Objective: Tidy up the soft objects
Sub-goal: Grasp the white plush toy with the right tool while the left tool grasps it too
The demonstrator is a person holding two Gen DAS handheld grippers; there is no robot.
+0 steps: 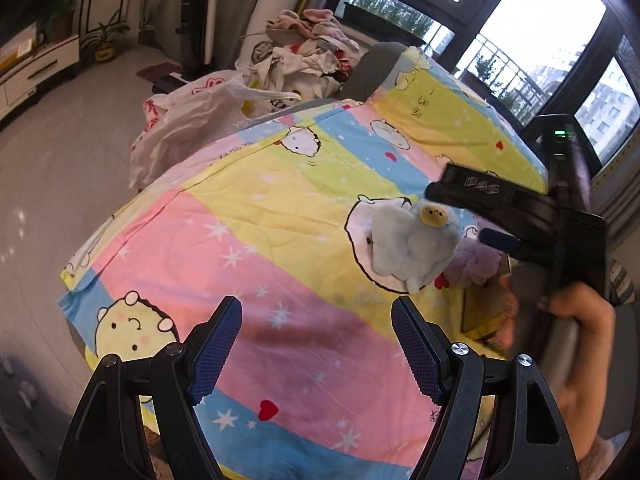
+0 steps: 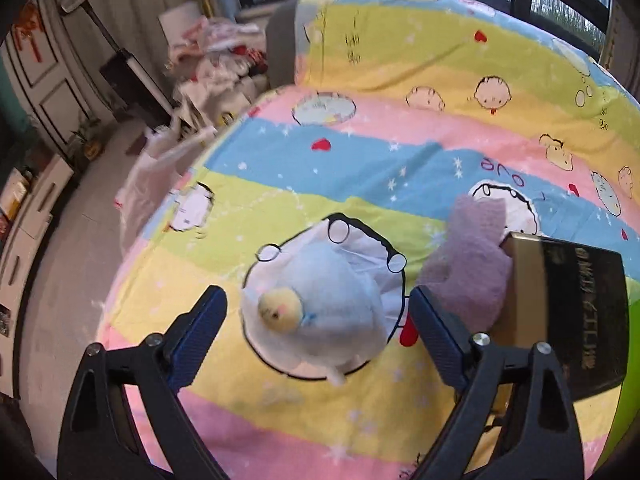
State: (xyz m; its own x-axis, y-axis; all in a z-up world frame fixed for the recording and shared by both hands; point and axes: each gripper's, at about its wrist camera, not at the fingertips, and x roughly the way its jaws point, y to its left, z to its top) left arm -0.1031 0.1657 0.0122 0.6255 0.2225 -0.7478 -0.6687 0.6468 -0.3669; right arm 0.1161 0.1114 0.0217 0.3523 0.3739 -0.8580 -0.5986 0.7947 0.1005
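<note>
— Well, how are the jaws of the right gripper [image 2: 318, 322] seen to be set?

— They are spread wide, one finger on each side of the pale blue plush toy [image 2: 320, 300], and no pad is seen pressed on it. The toy is stood on the striped cartoon bedsheet [image 2: 360, 160], with its yellow face turned up towards the camera.

— And the left gripper [image 1: 318, 346]?

— Its jaws are held wide as well, and nothing is gripped between them; only the pink and blue stripes of the bedsheet are seen below. From that view, the right gripper [image 1: 456, 216] is seen hung over the same plush toy [image 1: 416, 248], and it is carried by a hand [image 1: 576, 320].

— What is found beside the toy?

— A lilac plush toy [image 2: 468, 272] is laid just beside it, touching a dark glossy box [image 2: 580, 300]. Whether anything is kept inside the box cannot be told.

— Any other containers?

— A white plastic bag [image 1: 180, 120] is set at the bed's far edge; its contents cannot be made out. A heap of clothes [image 1: 312, 48] is piled behind it.
</note>
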